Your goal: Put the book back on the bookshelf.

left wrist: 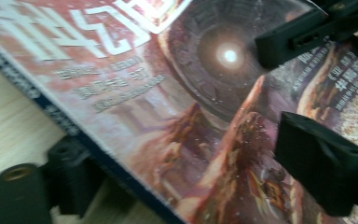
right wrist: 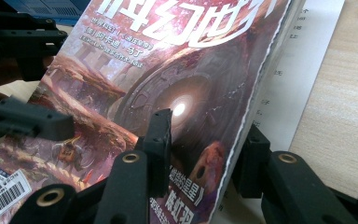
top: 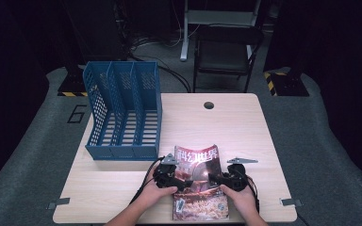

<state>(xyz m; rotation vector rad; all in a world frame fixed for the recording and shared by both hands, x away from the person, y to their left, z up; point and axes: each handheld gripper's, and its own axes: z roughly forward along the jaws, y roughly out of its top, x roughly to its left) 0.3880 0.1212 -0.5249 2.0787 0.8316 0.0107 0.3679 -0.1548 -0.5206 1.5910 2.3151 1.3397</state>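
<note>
Tabletop (top: pixel 122 188); magazine (top: pixel 200 169) edges sit between both grippers' jaws.

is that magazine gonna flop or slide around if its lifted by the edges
The magazine will probably flop: it is thin, and its far end already curls up off the table. Its glossy cover may be slippery, since light glares off it. It likely weighs little, though pages could fan apart, as a white inner page peeks out beside the right hand-held gripper.

High view: overhead, fwd-down, far; both gripper views close-up (opposite sides), sharing magazine (top: pixel 200 181) cover.
</note>
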